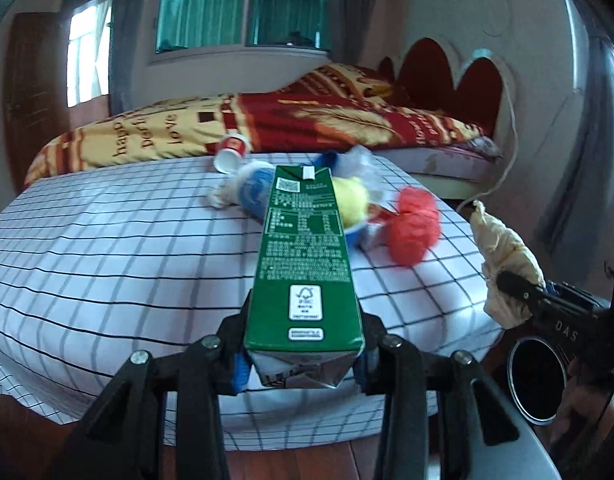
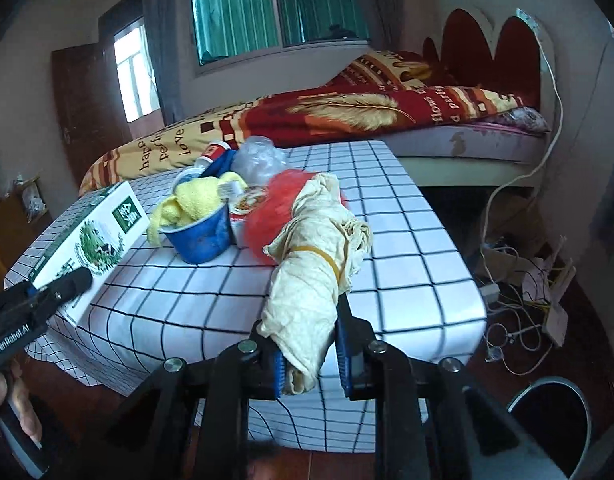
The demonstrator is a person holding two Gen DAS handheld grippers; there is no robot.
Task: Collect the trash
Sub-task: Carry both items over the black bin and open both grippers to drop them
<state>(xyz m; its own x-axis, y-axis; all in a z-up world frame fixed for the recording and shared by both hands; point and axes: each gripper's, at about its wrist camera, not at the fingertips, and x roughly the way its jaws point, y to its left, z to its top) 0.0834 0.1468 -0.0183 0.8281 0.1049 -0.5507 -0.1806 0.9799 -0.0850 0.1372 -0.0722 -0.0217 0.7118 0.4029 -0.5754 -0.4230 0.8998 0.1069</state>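
Holding: two pieces of trash, one per gripper, both above the near edge of the table.
Left gripper [image 1: 303, 364]: my jaws clamped on the base of a tall green printed cardboard carton [image 1: 303, 264], glossy, rectangular, lying lengthwise.
Right gripper [image 2: 311, 364]: my jaws closed on a crumpled beige cloth bundle [image 2: 311, 276], soft, rolled, ringed by a rubber band.
Table: white black-gridded tablecloth [image 2: 407, 240], smooth.
Remaining pile: blue round paper bowl [image 2: 201, 240], fuzzy yellow cloth [image 2: 195, 200], red mesh ball [image 1: 413, 224].
Bin: round grey trash can [image 2: 549, 412], on the floor at right.
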